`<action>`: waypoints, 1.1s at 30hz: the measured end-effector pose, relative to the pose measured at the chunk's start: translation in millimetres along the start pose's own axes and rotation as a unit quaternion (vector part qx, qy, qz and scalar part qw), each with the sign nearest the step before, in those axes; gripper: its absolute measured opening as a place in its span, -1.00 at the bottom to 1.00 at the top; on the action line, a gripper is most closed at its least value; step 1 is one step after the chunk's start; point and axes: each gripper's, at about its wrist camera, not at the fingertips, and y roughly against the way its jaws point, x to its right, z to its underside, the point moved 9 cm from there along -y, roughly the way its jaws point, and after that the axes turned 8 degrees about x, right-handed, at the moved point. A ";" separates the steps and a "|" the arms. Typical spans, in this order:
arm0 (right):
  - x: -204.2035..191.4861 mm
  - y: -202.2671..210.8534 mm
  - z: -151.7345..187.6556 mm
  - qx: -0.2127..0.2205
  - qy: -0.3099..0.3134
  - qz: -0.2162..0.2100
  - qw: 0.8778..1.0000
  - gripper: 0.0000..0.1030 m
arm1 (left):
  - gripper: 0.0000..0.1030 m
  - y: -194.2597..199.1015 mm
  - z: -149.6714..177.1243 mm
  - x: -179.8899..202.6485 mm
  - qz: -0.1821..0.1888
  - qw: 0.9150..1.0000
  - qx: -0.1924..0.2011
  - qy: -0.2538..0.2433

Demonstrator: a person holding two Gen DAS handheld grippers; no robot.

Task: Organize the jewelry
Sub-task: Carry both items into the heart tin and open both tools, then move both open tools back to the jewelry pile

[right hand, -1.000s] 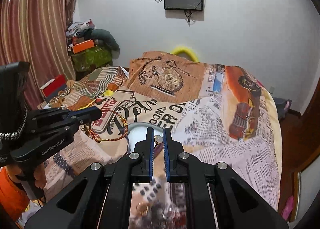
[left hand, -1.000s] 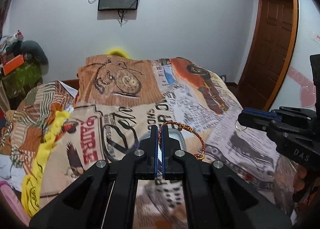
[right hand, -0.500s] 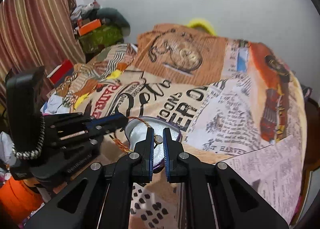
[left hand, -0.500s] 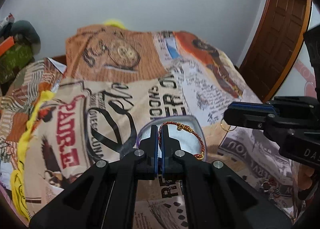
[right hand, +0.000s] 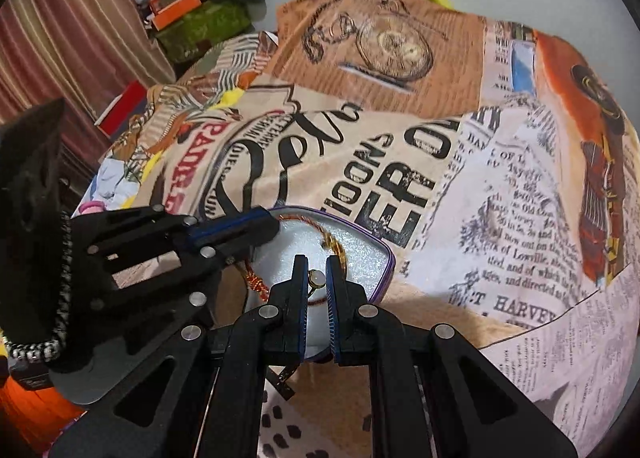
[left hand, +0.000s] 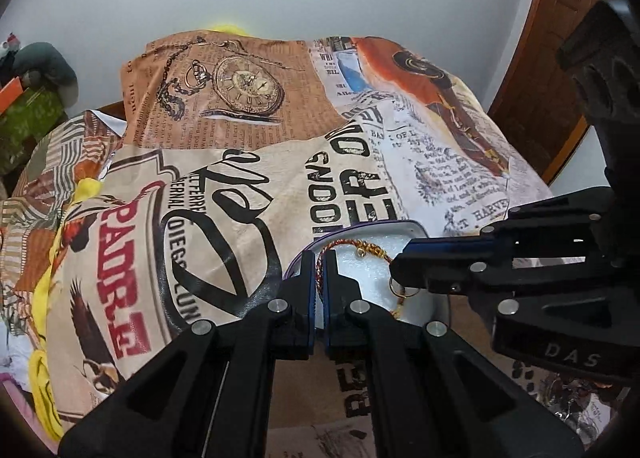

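Observation:
My left gripper [left hand: 320,264] is shut on a red-and-gold braided bracelet [left hand: 360,246], which hangs over a white-lined, purple-rimmed tray [left hand: 400,223] on the bed. My right gripper [right hand: 317,270] is shut on a gold ring with a pale stone [right hand: 316,280] and holds it just above the same tray [right hand: 386,254]. The ring [left hand: 400,290] also shows in the left wrist view under the right gripper's tips. In the right wrist view the left gripper [right hand: 272,226] reaches over the tray's left edge with the bracelet [right hand: 334,244] draped below it.
The tray lies on a printed newspaper-pattern bedspread [left hand: 240,178]. More loose jewelry [left hand: 568,398] lies at the near right. A wooden door [left hand: 560,38] stands at the right, clutter and boxes [right hand: 188,14] at the left by a striped curtain.
Both grippers have moved forward and down over the tray, and closer together. Each keeps its hold: left on the bracelet, right on the ring.

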 end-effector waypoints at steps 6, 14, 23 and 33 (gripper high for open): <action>-0.2 -8.1 5.4 -0.020 -0.004 -0.009 1.000 -0.85 | -0.98 1.8 3.2 -2.8 -0.006 1.000 -0.006 -0.007; -1.7 -13.2 8.3 -0.037 0.011 0.004 0.999 -0.82 | -0.92 18.8 1.7 -11.2 -0.024 1.000 0.004 -0.005; 0.8 6.8 6.6 -0.017 -0.002 0.017 1.000 -0.58 | -0.75 47.1 3.6 -11.0 -0.025 1.000 0.011 -0.012; -0.5 60.3 8.5 0.032 0.005 0.062 0.998 -0.19 | -0.40 86.7 7.3 0.3 -0.023 0.999 0.024 -0.015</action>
